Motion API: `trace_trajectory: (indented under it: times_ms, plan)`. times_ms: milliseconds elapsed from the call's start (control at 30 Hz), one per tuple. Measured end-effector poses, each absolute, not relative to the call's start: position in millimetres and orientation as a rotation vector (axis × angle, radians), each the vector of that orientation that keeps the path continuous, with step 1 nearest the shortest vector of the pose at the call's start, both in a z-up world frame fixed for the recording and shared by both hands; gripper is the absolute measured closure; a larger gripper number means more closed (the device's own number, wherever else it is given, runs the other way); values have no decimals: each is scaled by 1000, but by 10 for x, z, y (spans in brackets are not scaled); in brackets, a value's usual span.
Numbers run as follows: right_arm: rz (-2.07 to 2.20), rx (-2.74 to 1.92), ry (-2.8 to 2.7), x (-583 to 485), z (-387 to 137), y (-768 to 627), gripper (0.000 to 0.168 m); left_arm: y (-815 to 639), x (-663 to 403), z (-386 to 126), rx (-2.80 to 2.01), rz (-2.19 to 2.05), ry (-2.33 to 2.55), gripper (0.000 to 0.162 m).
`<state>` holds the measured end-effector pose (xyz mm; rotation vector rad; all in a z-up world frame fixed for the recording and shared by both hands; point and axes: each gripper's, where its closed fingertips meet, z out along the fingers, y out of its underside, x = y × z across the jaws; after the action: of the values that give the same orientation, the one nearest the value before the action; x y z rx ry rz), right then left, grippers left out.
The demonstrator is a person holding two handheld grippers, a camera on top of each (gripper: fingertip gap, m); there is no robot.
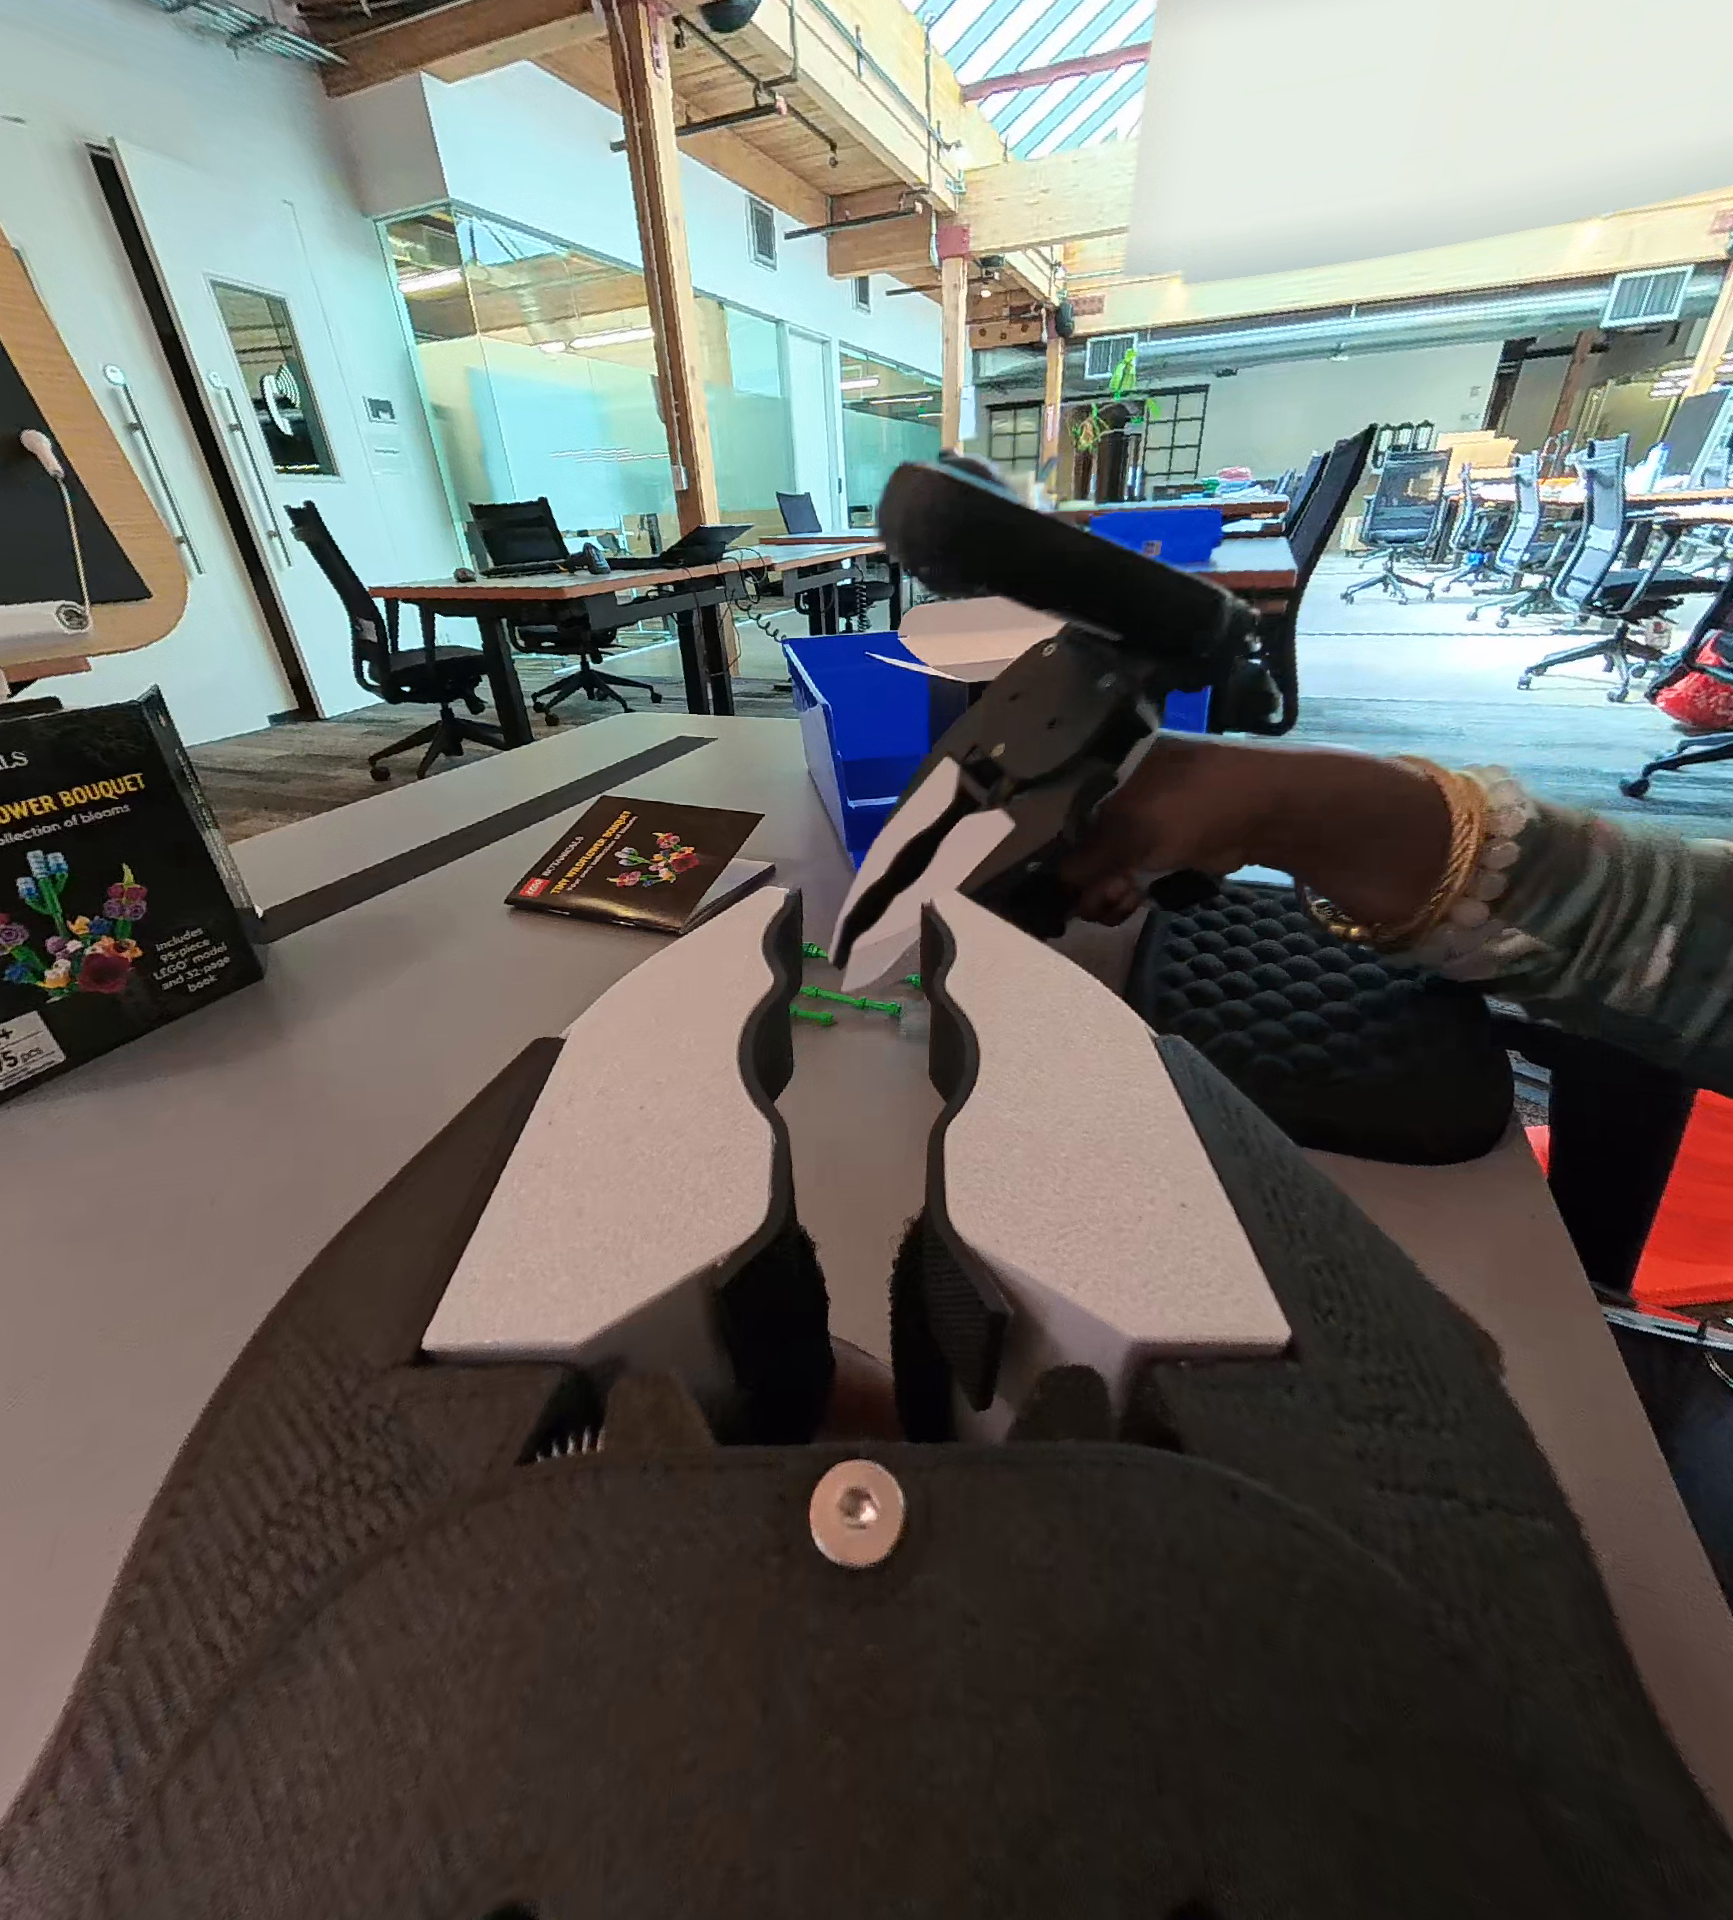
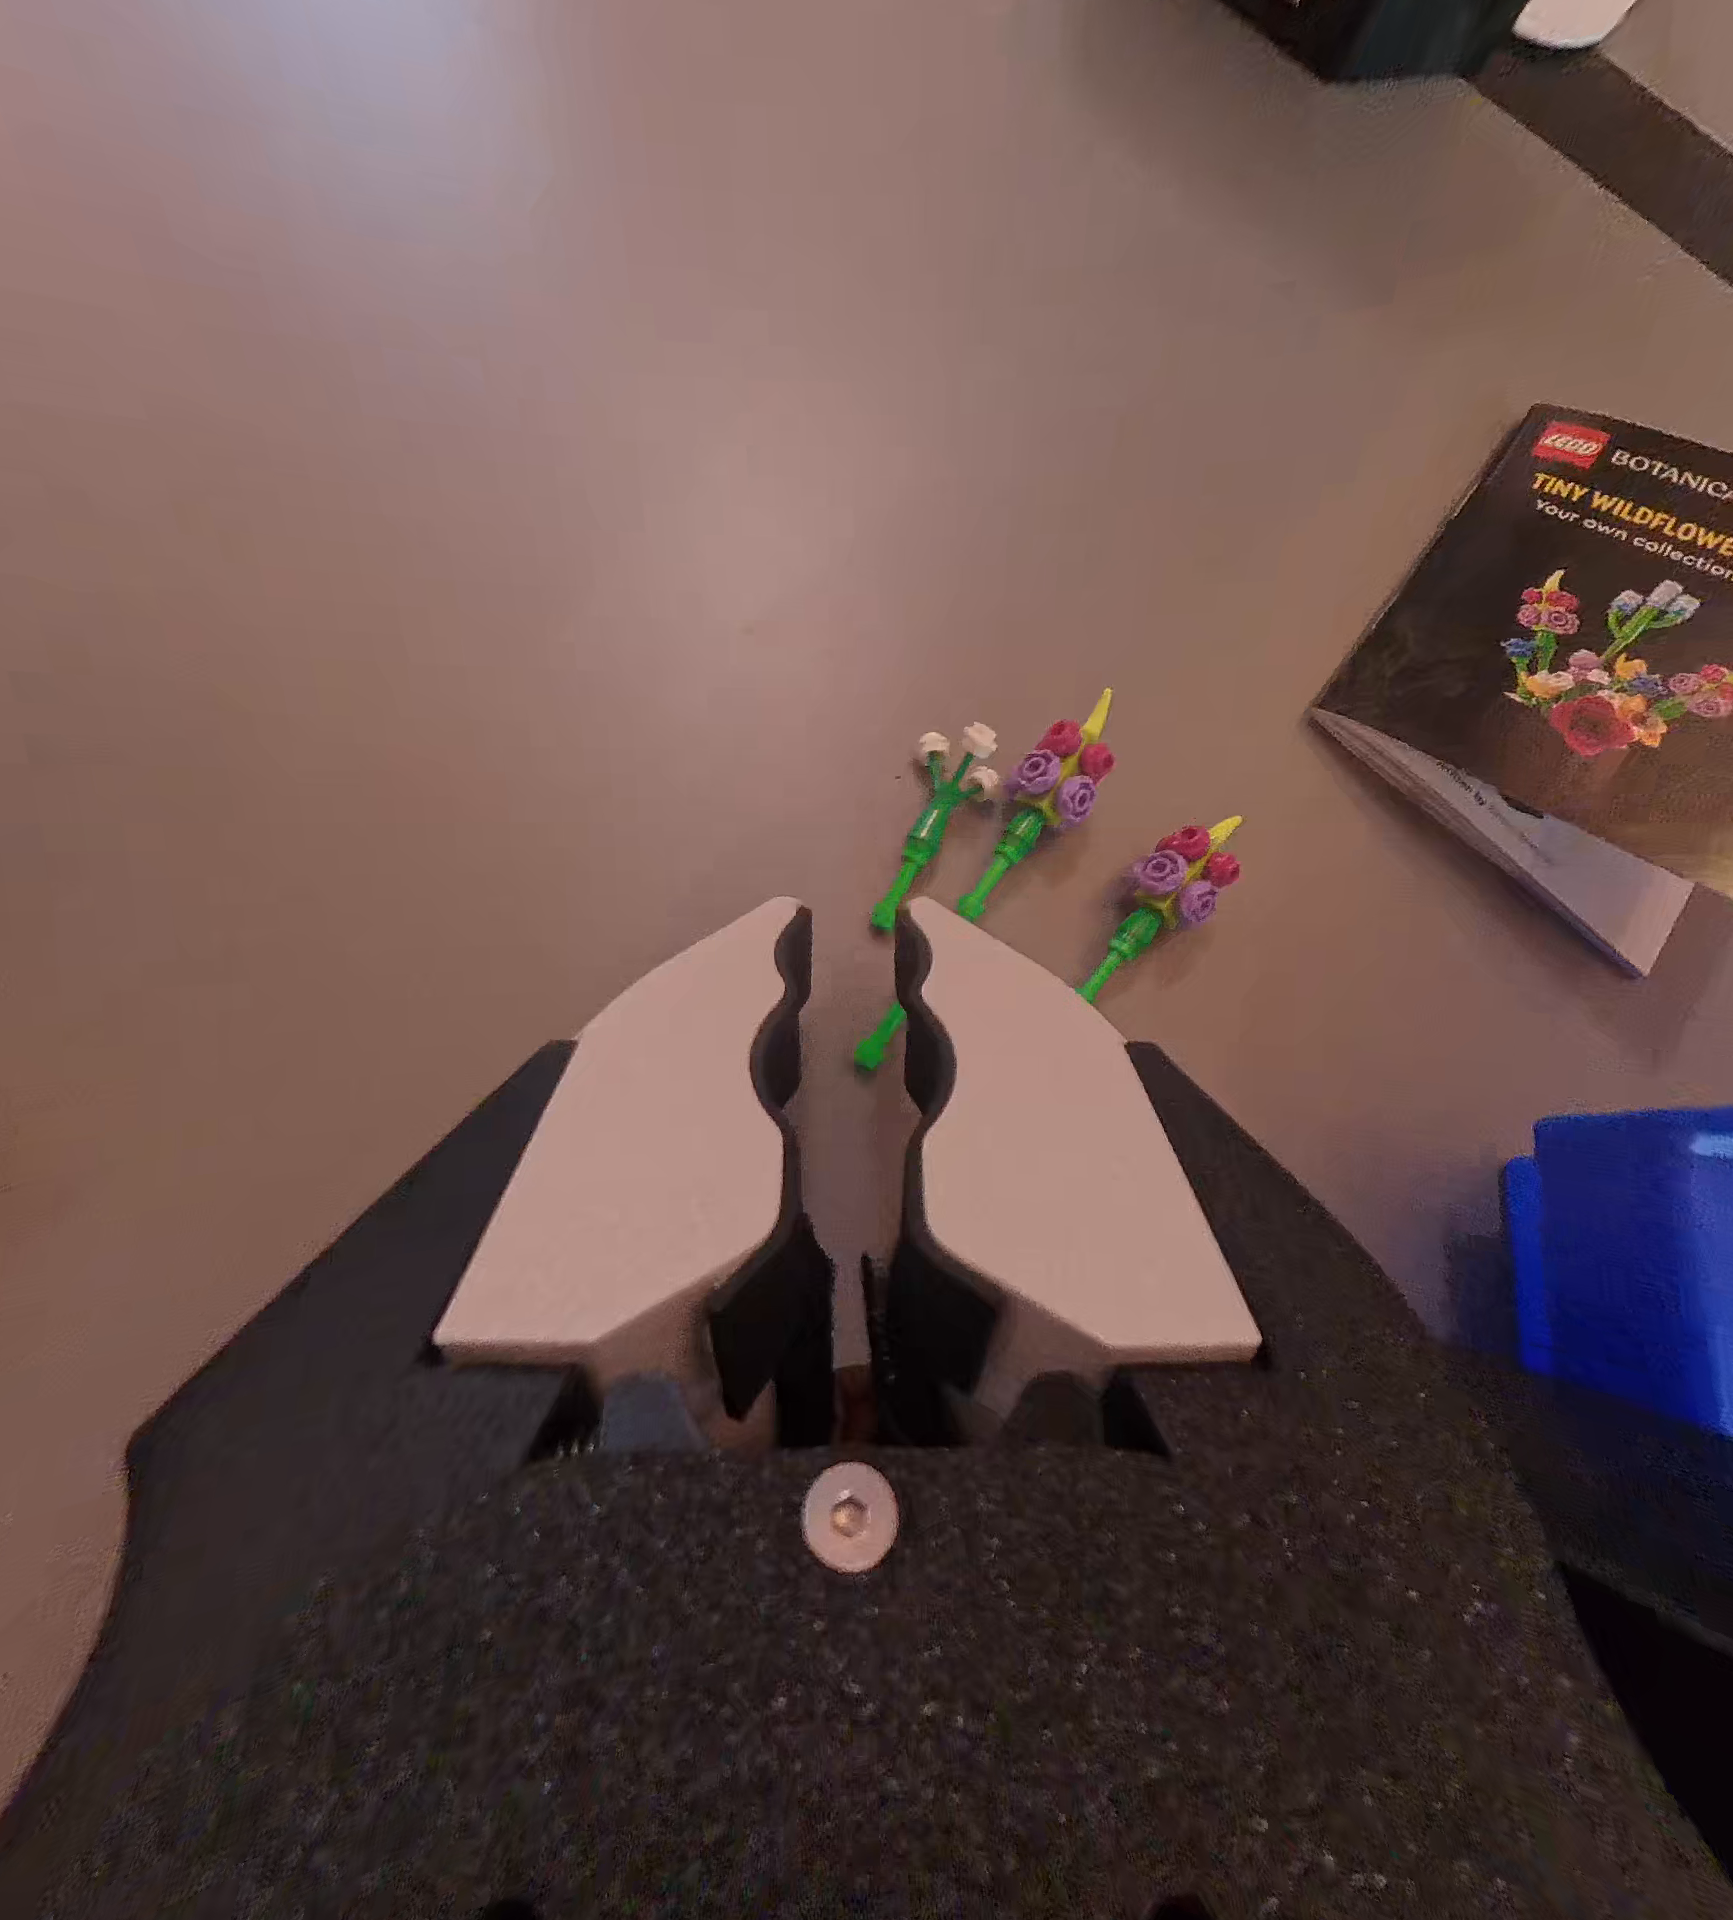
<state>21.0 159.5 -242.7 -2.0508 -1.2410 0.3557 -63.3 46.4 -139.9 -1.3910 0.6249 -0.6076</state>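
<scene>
Between your right gripper [image 2: 851,920]'s two pale fingers [image 2: 633,1132] you can see a narrow strip of grey table [image 2: 426,520]. Its fingers are a little apart and hold nothing. A green stem [image 2: 877,1039] pokes out from under the right finger and lies in that gap, close to the finger's dark inner edge; you cannot tell if it touches. Just past the tips lie three small toy flowers. One white-bud flower [image 2: 945,800] lies nearest the gap, its stem end just beside the right fingertip. A purple and red flower [image 2: 1044,795] lies next to it. Another purple and red flower [image 2: 1168,899] lies off to the right, its stem partly hidden by the finger. All three rest flat on the table. Farther right is a dark booklet [image 2: 1589,665] with flowers pictured on it, lying flat. A blue bin [image 2: 1672,1268] sits at the right edge.

Your left gripper [image 1: 862,925] is held low over the same table. Its fingers are a little apart too, with nothing between them. Beyond its tips, your right gripper [image 1: 877,956] points down at the green stems [image 1: 846,1003], its tips close over them. Your hand [image 1: 1246,821] grips its handle. The booklet [image 1: 644,857] lies to the left of that, and a dark box [image 1: 62,894] stands farther left. The blue bin [image 1: 862,727] sits behind the right gripper.
</scene>
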Motion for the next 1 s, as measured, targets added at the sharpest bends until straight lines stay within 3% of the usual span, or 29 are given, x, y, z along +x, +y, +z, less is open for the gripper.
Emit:
trace_trajectory:
  times_ms: [233, 400, 767, 1000]
  plan:
    - [259, -2117, -1258, 176, -2640, 1797, 152, 468, -614, -1409, -1392, -608, 634, 141]
    - [375, -2104, -1311, 112, -2653, 1704, 165, 472, -578, -1450, -1401, -553, 678, 140]
    - [1007, -1979, -1573, -331, -2147, 582, 165, 568, -338, -1978, -1210, 564, 1336, 138]
    - [1049, -1938, -1613, -390, -2018, 402, 165, 572, -357, -2029, -1221, 628, 1388, 154]
